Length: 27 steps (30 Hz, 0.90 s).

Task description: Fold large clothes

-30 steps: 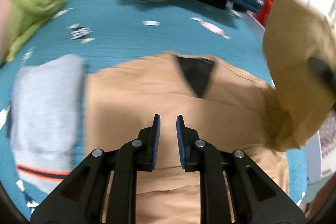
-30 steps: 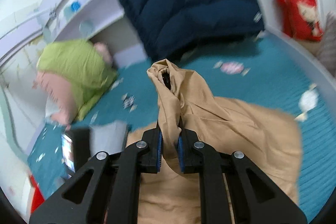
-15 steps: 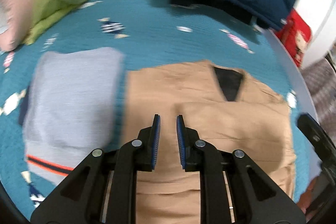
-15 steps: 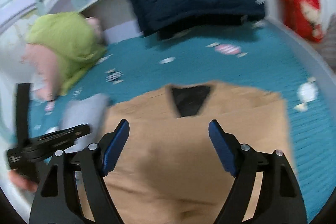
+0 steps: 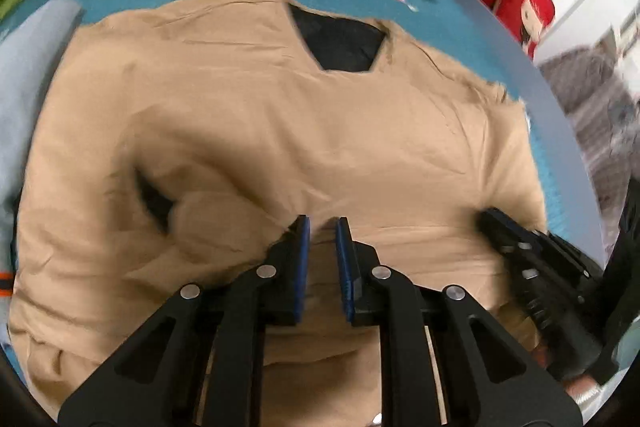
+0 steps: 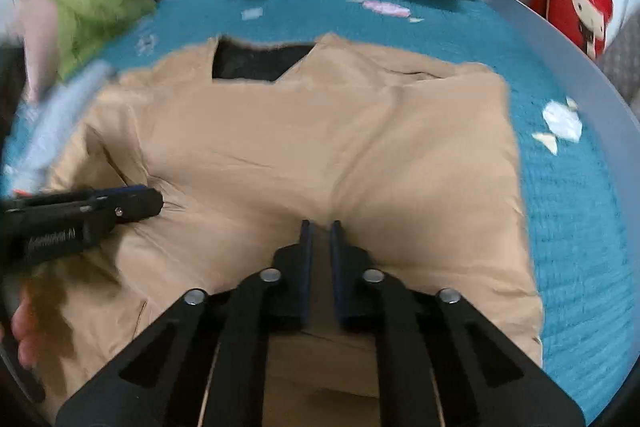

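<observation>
Left wrist view, left gripper [image 5: 321, 223] fingers narrow over tan garment [image 5: 280, 131], right gripper [image 6: 319, 225] fingers just closed, empty

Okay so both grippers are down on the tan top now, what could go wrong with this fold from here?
1. Both sets of jaws look nearly shut at the tan top's lower part; the left gripper or right gripper may pinch only one layer, so the fold drags unevenly.
2. A loose pucker sits by the left gripper; folding over it could trap a crease.
3. The grey garment touches the top's edge and might get dragged.
</observation>
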Each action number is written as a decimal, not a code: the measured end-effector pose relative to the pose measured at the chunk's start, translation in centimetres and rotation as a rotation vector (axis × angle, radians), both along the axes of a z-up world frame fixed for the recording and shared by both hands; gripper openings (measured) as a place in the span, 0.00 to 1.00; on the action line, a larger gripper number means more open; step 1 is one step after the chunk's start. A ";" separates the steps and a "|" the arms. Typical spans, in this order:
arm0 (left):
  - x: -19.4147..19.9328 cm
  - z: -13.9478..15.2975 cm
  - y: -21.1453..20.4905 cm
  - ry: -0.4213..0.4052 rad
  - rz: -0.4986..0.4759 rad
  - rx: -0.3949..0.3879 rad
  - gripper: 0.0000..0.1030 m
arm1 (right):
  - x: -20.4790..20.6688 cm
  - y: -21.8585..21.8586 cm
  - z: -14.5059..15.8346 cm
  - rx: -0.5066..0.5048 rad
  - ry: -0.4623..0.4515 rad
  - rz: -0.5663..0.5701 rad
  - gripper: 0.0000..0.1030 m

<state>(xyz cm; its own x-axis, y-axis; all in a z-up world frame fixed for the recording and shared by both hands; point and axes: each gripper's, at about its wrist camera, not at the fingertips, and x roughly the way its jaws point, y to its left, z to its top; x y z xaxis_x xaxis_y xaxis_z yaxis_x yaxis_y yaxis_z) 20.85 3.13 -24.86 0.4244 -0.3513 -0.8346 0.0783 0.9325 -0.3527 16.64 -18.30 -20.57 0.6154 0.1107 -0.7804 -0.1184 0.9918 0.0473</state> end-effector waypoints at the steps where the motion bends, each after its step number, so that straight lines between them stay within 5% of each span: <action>1: -0.1 0.1 0.6 0.002 0.014 0.004 0.13 | 0.1 -0.8 0.3 -0.040 -0.008 -0.042 0.06; 3: -0.2 0.6 1.9 -0.004 0.054 0.037 0.09 | 0.3 -3.7 0.6 -0.074 -0.009 -0.128 0.06; 8: 0.4 -0.3 2.9 -0.007 0.057 0.038 0.03 | 1.0 -7.6 -1.5 0.029 0.062 -0.193 0.06; 12: -0.1 2.6 2.3 -0.051 0.039 0.073 0.04 | 0.5 -6.7 2.7 0.089 -0.045 -0.209 0.09; 17: 1.4 5.9 1.0 -0.164 -0.008 0.047 0.05 | 2.6 -2.2 7.1 0.133 -0.170 -0.056 0.11; 23: 5.3 4.1 -1.4 -0.137 -0.039 -0.013 0.05 | 7.7 3.6 3.8 0.179 -0.048 0.086 0.09; 27: 6.7 -0.2 -0.7 -0.071 -0.018 0.026 0.03 | 9.5 2.9 0.2 0.097 0.049 0.023 0.06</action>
